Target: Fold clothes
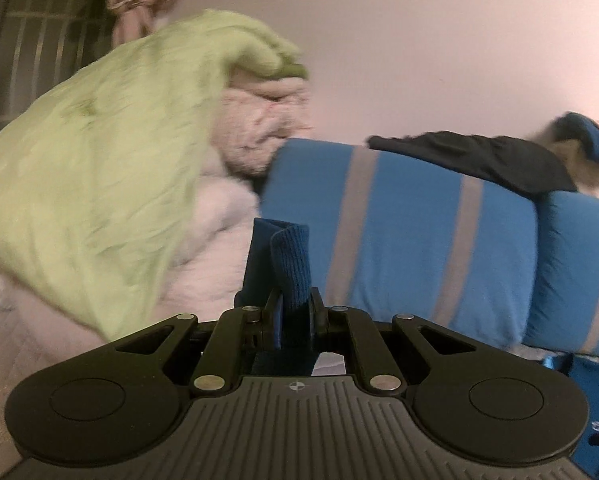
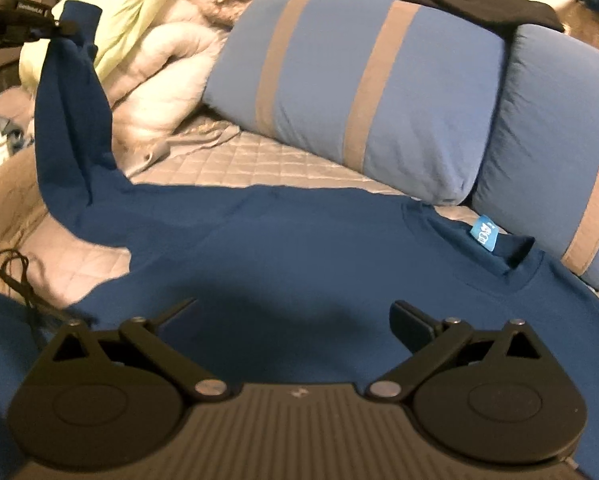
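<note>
on the quilted bed [image 2: 235,160] our left gripper [image 1: 293,312] pinches the blue sweatshirt [image 2: 299,248] sleeve cuff [image 1: 289,264], lifted. our right gripper [image 2: 295,316] hovers spread above its body.

Quilted bed [image 2: 267,160] under blue sweatshirt [image 2: 299,264], striped pillows [image 2: 319,80], perhaps blankets [image 2: 167,68].

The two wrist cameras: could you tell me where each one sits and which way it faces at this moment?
Left wrist: rides on the left gripper, raised, looking across the bed at the striped pillow and green cloth; its fingers are shut on the blue sleeve cuff.
Right wrist: rides on the right gripper, low over the blue sweater, facing the pillow; its fingers are open, and the left gripper shows at upper left.
Shared: sleeve cuff, pillow, green cloth, black garment.
</note>
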The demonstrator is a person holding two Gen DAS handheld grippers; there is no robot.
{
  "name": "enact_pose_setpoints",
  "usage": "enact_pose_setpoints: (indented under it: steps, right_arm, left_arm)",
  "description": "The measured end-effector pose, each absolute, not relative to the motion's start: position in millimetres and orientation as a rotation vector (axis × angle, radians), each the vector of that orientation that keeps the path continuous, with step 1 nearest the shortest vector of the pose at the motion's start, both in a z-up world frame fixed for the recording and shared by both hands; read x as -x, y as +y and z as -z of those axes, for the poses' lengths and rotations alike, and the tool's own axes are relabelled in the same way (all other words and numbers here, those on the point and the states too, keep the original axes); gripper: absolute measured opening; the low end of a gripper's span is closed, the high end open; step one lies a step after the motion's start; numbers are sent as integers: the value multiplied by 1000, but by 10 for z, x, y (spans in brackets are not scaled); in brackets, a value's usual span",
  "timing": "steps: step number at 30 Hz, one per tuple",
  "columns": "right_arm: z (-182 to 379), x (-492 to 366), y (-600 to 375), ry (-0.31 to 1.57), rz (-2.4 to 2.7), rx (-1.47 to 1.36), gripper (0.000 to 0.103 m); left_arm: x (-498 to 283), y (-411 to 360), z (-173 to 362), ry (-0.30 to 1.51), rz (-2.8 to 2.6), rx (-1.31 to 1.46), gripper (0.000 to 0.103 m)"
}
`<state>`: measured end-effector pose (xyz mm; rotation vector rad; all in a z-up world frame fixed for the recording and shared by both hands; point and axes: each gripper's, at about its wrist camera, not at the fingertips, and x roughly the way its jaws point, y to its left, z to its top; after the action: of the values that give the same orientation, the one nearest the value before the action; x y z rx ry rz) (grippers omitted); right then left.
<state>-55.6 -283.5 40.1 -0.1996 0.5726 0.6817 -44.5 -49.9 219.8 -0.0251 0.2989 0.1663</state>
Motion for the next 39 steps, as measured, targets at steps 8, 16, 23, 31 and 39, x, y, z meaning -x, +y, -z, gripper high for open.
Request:
enact_pose_setpoints:
  steps: [8, 16, 23, 31, 39]
  right_arm:
    - [-390, 528, -2867, 580, -666, 186, 103]
    - [-386, 486, -2901, 589, -633, 171, 103]
    - [-405, 449, -2958, 596, -616, 137, 103]
    - [-420, 393, -3029, 614, -601, 88, 103]
    - [-400, 341, -3068, 633, -593, 61, 103]
  left_arm:
    - [325, -984, -2245, 300, -71, -8, 11]
    - [214, -1404, -2333, 303, 59, -41, 11]
    - [144, -1770, -2358, 312, 137, -78, 11]
    - [101, -2258, -2436, 306, 220, -128, 11]
    - [88, -2795, -2403, 328, 384, -155, 33]
